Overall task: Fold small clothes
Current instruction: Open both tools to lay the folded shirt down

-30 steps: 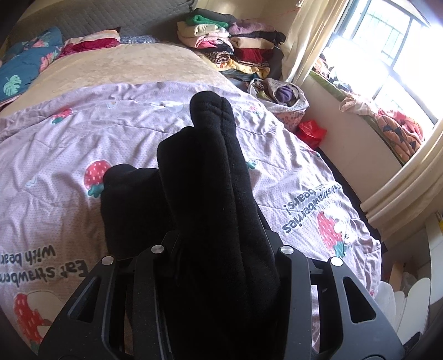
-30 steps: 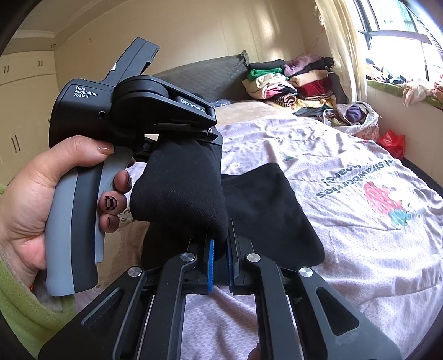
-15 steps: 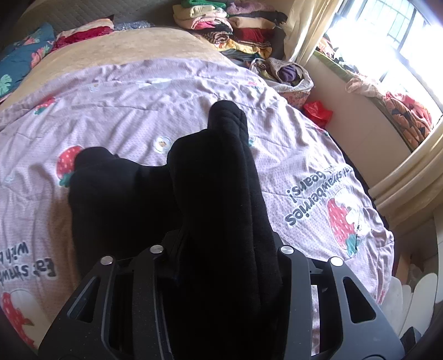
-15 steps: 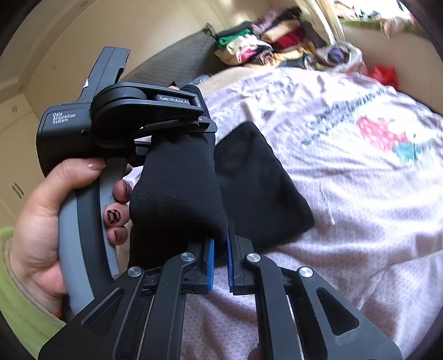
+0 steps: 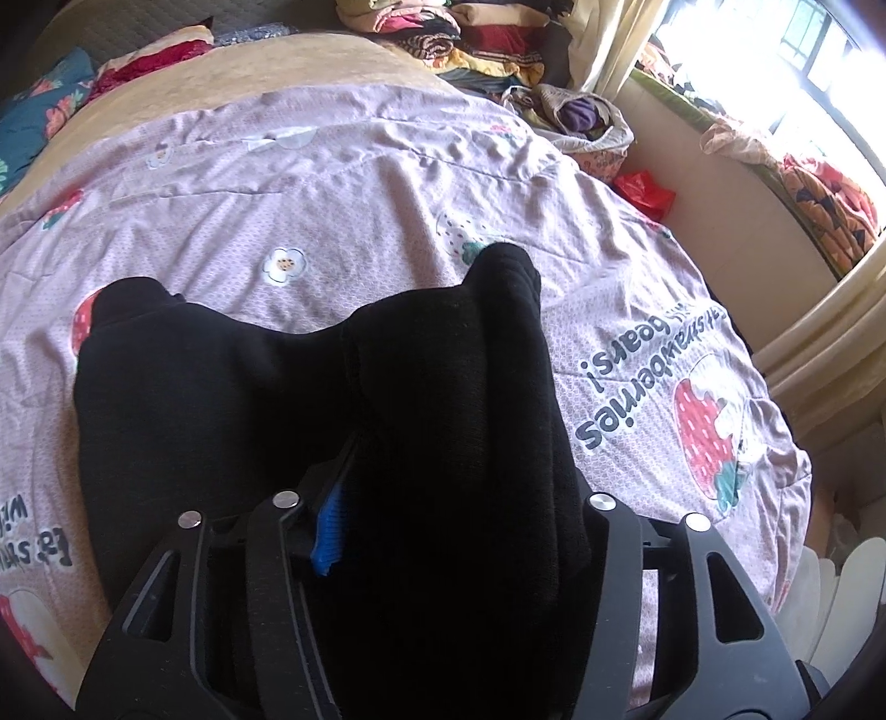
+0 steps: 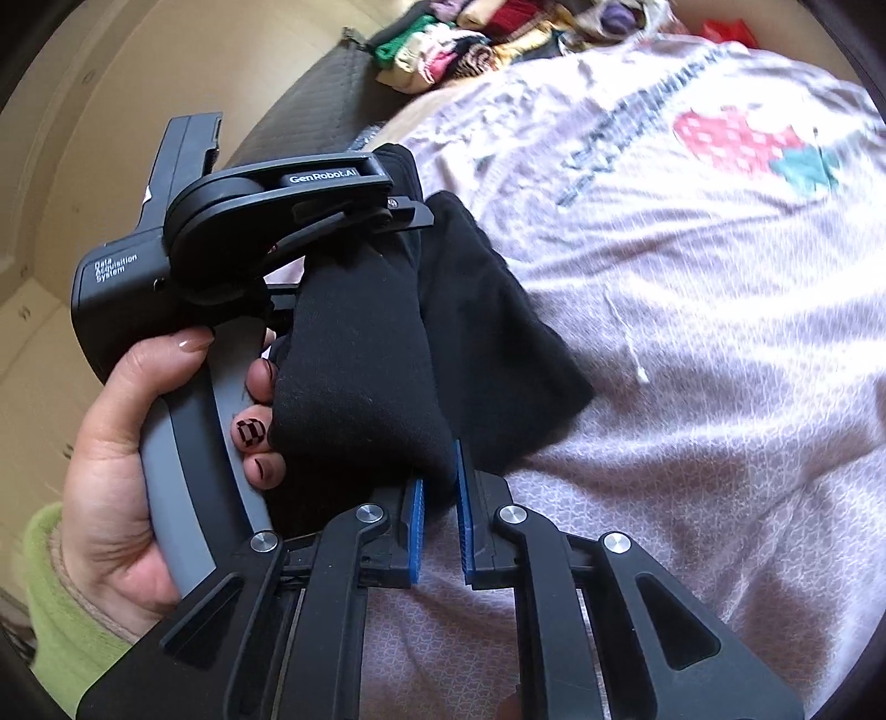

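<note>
A small black garment (image 5: 232, 399) lies on the pink strawberry quilt (image 5: 332, 183). My left gripper (image 5: 443, 498) is shut on a folded edge of it; the cloth drapes over the fingers and hides the tips. In the right wrist view the same black garment (image 6: 360, 354) runs from the left gripper's body (image 6: 266, 221) down to my right gripper (image 6: 440, 482). The right gripper's blue pads (image 6: 415, 526) stand slightly apart, with the cloth's corner between their tips. The rest of the garment (image 6: 487, 332) rests on the quilt.
A stack of folded clothes (image 5: 470, 33) sits at the head of the bed. A bag of clothes (image 5: 581, 116) and a red bag (image 5: 645, 191) lie by the window wall. Pillows (image 5: 50, 105) lie at the far left.
Both grippers have tilted down toward the quilt with the held fold. The right gripper's pads have parted a little from the cloth's corner.
</note>
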`<state>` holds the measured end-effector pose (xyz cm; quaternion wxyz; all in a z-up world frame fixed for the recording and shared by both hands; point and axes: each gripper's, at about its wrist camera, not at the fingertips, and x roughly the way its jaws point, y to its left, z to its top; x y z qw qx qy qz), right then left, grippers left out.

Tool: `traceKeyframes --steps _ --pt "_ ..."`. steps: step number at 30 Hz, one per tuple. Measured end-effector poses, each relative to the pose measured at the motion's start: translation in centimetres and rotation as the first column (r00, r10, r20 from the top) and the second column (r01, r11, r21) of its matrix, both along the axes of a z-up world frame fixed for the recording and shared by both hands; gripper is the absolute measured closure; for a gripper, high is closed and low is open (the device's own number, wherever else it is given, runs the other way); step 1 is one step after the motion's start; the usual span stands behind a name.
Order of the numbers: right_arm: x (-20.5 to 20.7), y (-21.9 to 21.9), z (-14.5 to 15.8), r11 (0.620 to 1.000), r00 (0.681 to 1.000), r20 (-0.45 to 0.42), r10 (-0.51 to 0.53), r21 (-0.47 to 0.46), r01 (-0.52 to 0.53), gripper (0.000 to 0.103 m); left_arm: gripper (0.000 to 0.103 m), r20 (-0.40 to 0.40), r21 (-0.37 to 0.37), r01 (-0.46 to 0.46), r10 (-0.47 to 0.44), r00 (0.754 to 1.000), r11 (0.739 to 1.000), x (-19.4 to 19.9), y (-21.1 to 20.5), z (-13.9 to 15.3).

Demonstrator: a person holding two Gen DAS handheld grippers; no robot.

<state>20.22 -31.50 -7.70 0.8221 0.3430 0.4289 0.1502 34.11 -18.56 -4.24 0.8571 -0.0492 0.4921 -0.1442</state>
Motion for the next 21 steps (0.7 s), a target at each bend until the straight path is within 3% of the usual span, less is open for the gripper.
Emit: traceKeyframes --steps 6,9,12,17,19,21 --pt "0.2 -1.2 -0.9 0.997 0.999 -0.046 -0.004 0.082 0.008 0.09 0.039 -0.016 0.002 -0.007 0.007 1.0 1.0 0.8 -0.6 -0.5" --pt "0.2 -1.5 -0.9 0.997 0.999 -0.052 0.0 0.081 0.005 0.09 0.028 -0.024 -0.047 -0.013 0.012 1.0 0.999 1.1 -0.4 -0.5" --pt "-0.1 -1.8 -0.5 0.997 0.999 -0.043 0.014 0.07 -0.011 0.084 0.025 -0.016 -0.087 -0.021 0.019 1.0 0.996 1.1 0.1 0.0" --pt "-0.2 -3.3 1.3 0.998 1.0 0.017 -0.007 0.055 0.006 0.053 0.021 0.054 -0.118 -0.035 0.042 0.998 0.992 -0.2 2.7 2.5" --pt "-0.9 -4.3 2.7 0.999 0.997 0.071 -0.042 -0.003 0.043 0.042 0.016 0.091 -0.105 -0.048 0.058 0.994 0.993 -1.1 4.0 3.5" --pt "-0.8 -5.0 3.9 0.997 0.992 0.115 -0.052 -0.053 0.059 0.039 0.016 0.134 -0.085 -0.061 0.073 0.988 0.994 -2.5 5.8 4.3"
